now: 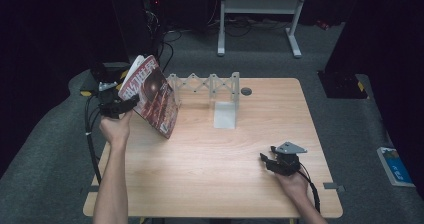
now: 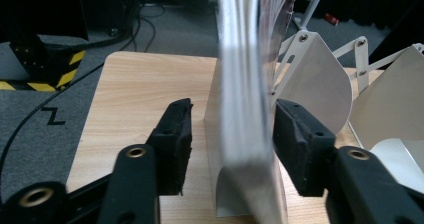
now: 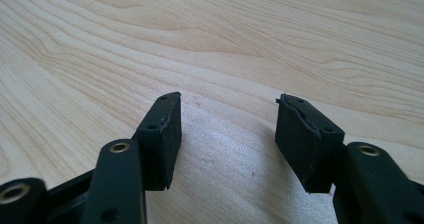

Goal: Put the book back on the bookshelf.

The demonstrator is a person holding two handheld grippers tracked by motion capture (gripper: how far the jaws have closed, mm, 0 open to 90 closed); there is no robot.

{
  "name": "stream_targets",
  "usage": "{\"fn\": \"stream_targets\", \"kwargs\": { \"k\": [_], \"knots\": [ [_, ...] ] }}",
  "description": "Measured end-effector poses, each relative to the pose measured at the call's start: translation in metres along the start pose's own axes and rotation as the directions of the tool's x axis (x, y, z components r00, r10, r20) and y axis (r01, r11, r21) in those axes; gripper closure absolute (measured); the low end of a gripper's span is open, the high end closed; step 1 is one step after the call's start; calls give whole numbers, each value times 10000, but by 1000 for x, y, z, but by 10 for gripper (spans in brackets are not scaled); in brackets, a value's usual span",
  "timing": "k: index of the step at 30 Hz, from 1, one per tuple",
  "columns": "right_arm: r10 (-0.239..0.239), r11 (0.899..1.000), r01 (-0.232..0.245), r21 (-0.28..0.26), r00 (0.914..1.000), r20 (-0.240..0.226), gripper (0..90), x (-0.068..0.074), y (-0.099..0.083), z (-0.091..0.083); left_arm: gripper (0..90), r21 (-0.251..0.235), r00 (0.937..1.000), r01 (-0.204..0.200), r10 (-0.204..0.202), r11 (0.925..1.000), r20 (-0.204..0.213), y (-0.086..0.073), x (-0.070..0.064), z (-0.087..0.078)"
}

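**Magazine raised at the rack's left end**

My left gripper point(image 1: 120, 105) has the magazine point(image 1: 152, 96) tilted above the surface point(image 1: 225, 149), just beside the left end of the white folding rack point(image 1: 210, 86). In the left gripper view the magazine's edge point(image 2: 247, 109) stands between the jaws; I cannot tell if both pads touch it. My right gripper point(image 1: 274, 160) rests low near the front right, jaws wide apart and empty.

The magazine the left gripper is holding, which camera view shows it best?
The high view: the magazine shows its whole red cover, tilted beside the white rack, with the left gripper at its near edge. The left gripper view gives just the blurred page edges between the jaws. The right gripper view looks at bare table.
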State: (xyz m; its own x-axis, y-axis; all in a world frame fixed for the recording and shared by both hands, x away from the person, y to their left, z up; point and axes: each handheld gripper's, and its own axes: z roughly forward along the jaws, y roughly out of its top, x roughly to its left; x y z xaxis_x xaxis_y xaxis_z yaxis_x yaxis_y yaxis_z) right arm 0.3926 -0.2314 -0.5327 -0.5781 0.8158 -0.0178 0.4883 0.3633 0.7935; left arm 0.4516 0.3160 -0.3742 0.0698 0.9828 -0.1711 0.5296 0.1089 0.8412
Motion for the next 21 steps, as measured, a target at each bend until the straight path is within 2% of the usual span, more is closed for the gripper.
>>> {"fn": "stream_targets", "kwargs": {
  "k": [8, 11, 21],
  "knots": [
    [14, 10000, -14, 3, 10000, 5, 436, 0, 0, 0, 452, -367, 9997, -116, 124, 9993, 226, -5, 2, -14],
    [14, 10000, -14, 0, 10000, 9, 436, 0, 0, 0, 453, -713, 9998, -85, 98, 9974, 175, -8, 4, -21],
    [22, 10000, -22, 0, 10000, 16, 435, 0, 0, 0, 455, -1040, 9989, -228, 269, 9943, 385, -12, 5, -34]
  ]
}}
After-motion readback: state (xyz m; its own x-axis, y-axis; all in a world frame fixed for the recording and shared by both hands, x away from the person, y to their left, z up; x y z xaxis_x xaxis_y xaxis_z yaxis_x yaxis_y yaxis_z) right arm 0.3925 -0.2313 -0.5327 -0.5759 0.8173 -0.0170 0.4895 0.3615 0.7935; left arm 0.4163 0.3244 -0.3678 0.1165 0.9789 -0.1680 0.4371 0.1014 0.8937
